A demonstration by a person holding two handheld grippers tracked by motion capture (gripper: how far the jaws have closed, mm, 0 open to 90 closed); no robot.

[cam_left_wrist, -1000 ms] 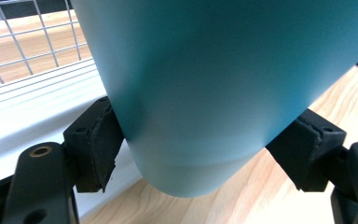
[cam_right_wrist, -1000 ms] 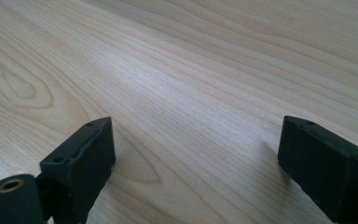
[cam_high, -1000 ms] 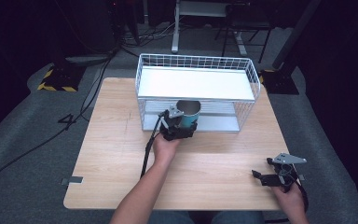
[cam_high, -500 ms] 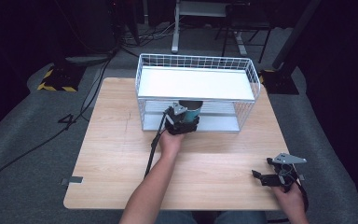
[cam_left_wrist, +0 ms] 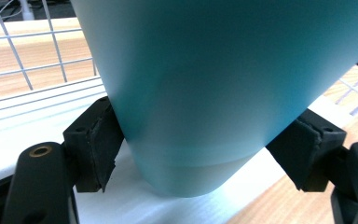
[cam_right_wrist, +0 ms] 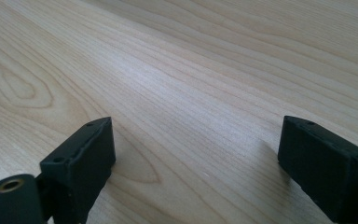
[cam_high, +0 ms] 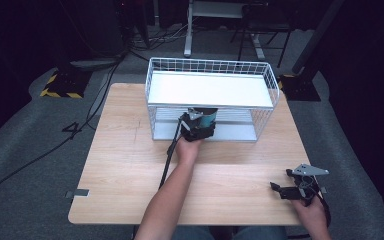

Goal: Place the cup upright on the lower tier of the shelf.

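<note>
From my seat the wire rack (cam_high: 211, 100) stands at the far middle of the bench (cam_high: 125, 165); my left tool (cam_high: 198, 126) reaches into its lower tier from the front, with the cup (cam_left_wrist: 214, 88) between its jaws, resting on the lower shelf (cam_high: 235, 131); my right tool (cam_high: 292, 189) sits low over the bench's near right corner, well apart from the rack.

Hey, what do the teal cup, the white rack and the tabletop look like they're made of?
Teal cup: probably plastic, smooth satin surface with soft sheen, no seams visible. White rack: thin wire grid, likely coated metal; its shelf looks like a flat matte white panel. Tabletop: light wood or wood-look laminate, with visible grain lines.
</note>
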